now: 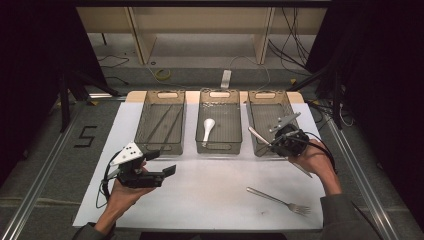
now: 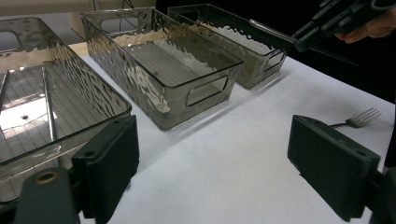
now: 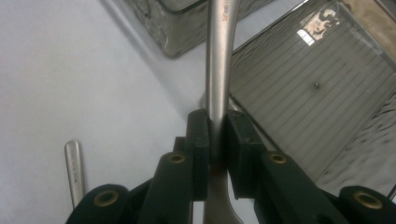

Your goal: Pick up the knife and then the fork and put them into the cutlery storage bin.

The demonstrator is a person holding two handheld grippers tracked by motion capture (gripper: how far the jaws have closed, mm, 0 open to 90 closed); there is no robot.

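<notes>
Along far edge of white-covered table: three clear ribbed plastic bins with cut-out handles, side by side. Left bin: thin dark chopstick-like sticks lying lengthwise. Middle bin: one white ceramic soup spoon, bowl toward far end. Right bin: floor bare where visible. Over near left corner of right bin: right gripper clenched on flat silver metal utensil handle, pads pressed on both sides, handle sticking out past jaws over bin rim; utensil's working end hidden. Near right part of table: silver metal fork lying flat, tines toward near right corner. Near left part, in front of left bin: left gripper released, jaws wide apart, nothing between.
</notes>
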